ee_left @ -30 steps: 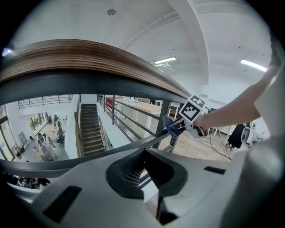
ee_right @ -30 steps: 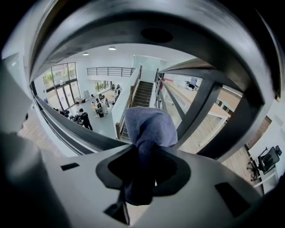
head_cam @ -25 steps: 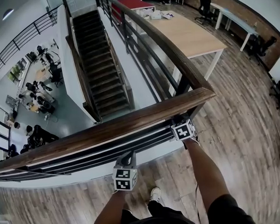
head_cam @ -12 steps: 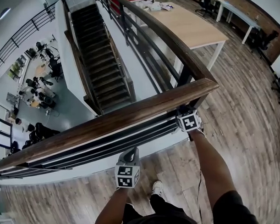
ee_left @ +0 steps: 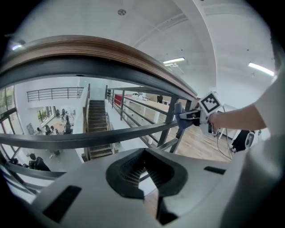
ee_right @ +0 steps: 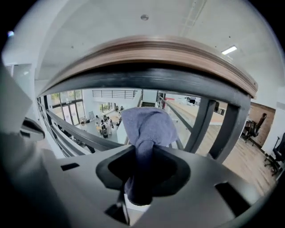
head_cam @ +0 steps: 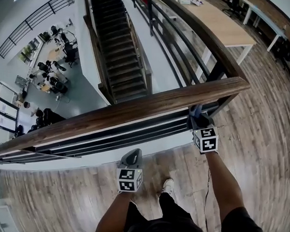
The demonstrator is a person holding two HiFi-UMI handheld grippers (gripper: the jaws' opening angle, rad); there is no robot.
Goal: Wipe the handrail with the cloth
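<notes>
The wooden handrail (head_cam: pixel 135 113) runs across the head view from lower left to a corner post at the right. My right gripper (head_cam: pixel 198 120) is shut on a blue-grey cloth (head_cam: pixel 195 110) and sits just below the rail, near that corner. In the right gripper view the cloth (ee_right: pixel 149 127) bunches up out of the jaws, under the rail's dark underside (ee_right: pixel 156 73); I cannot tell if they touch. My left gripper (head_cam: pixel 132 157) hangs lower, short of the railing, shut on nothing. The left gripper view shows the rail (ee_left: pixel 111 49) overhead and the right gripper (ee_left: pixel 189 116) with its cloth (ee_left: pixel 179 112).
Dark metal bars (head_cam: pixel 112 138) run below the rail. Beyond it a stairwell (head_cam: pixel 119 52) drops to a lower floor with people and desks (head_cam: pixel 48 73). A long table (head_cam: pixel 222 25) stands on the wood floor at the right. The person's shoe (head_cam: pixel 166 186) is below.
The head view has shifted, so the rail sits higher. My right gripper has drawn back from under the rail and the cloth now shows. The left gripper stays low.
</notes>
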